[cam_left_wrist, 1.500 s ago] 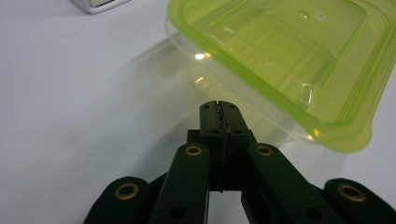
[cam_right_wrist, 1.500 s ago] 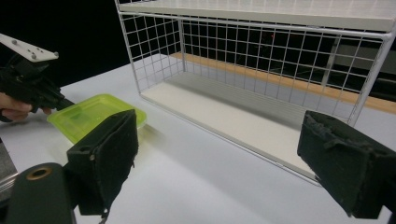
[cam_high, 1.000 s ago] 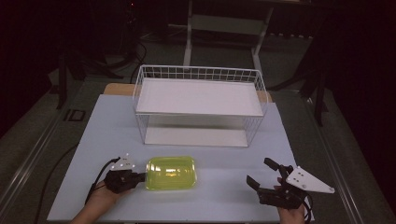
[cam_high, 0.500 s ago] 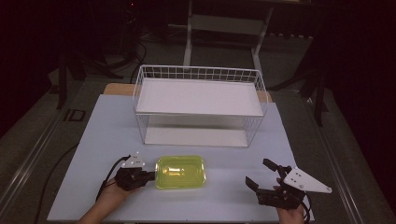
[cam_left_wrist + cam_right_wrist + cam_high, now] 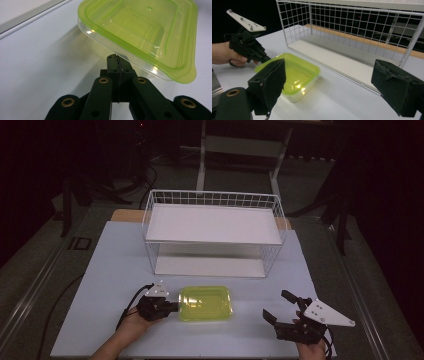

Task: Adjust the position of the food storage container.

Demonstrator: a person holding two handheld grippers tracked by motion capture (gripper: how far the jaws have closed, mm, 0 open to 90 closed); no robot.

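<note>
The left gripper [image 5: 172,307] is clenched, its tips touching the rim of the yellow-green lidded clear plastic container [image 5: 205,303], which lies near the front, before the white wire basket shelf [image 5: 214,232]. The right gripper [image 5: 280,312] is released, well apart to the right.

Left gripper [image 5: 172,308]: black, brass-ringed pivots, serrated jaw edges, black cable at 8 o'clock. Right gripper [image 5: 280,312]: black, padded jaws, grey triangular plate.
</note>
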